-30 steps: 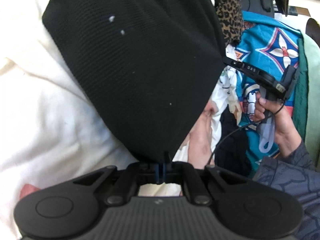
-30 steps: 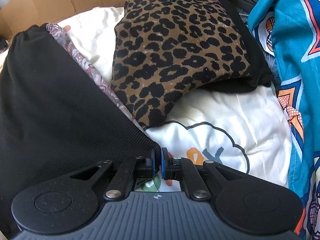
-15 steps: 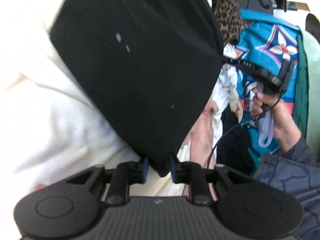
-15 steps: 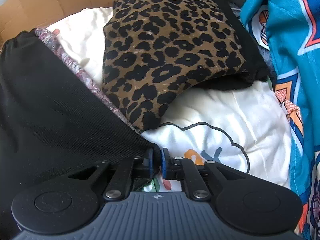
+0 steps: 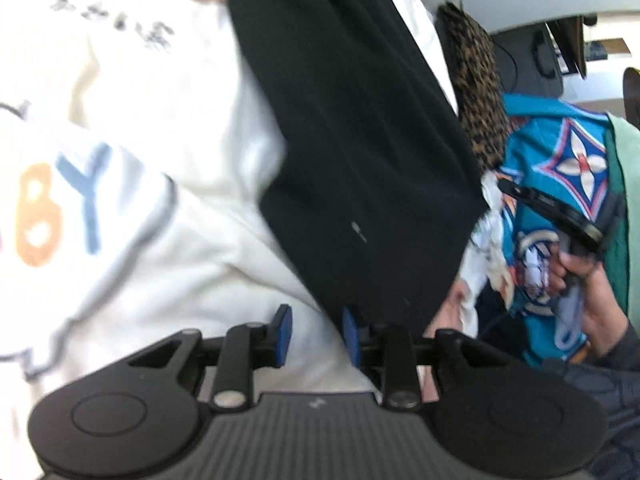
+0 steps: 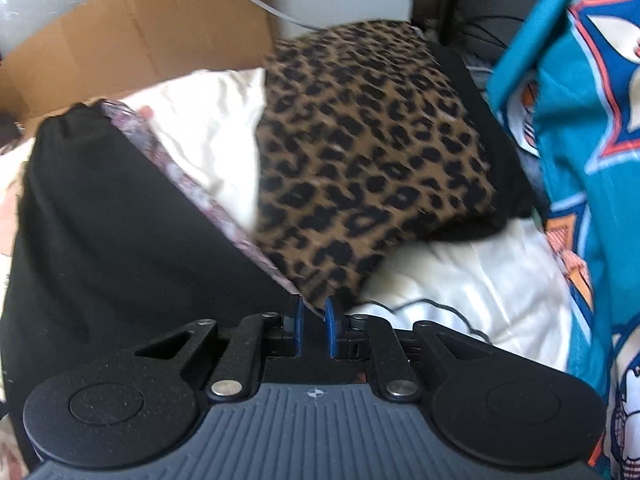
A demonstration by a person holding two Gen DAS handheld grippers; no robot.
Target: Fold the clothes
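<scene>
Left wrist view: left gripper (image 5: 316, 334) now has its blue pads (image 5: 283, 334) spread wide with nothing between them; a second ago they were pinched on the near corner of the black garment (image 5: 360, 140), and half a second ago they were part open. The black garment's near edge now lies just beyond the right pad, touching or nearly so, on the white sheet (image 5: 168, 264) with its printed letters. Right wrist view: right gripper (image 6: 314, 328) has also let go; its pads (image 6: 298, 330), closed on the black corner half a second ago, now stand a narrow gap apart, empty. Black garment (image 6: 120, 232) lies to the near left of it on the sheet, a patterned edge showing along its right side. Judgement: both corners released, so this fold has been laid down; next is a regrasp or smoothing. Pose: both tools are held low and close to the cloth, pointing across it. Farther out in the left view, the person's hand (image 5: 580, 292) grips the right tool's handle, dark sleeve below, in front of the teal print fabric (image 5: 560, 168). Beyond, the leopard pillow (image 6: 368, 168) sits on the sheet, and a cardboard box (image 6: 152, 36) stands at the far left. Both views are motion-blurred.
</scene>
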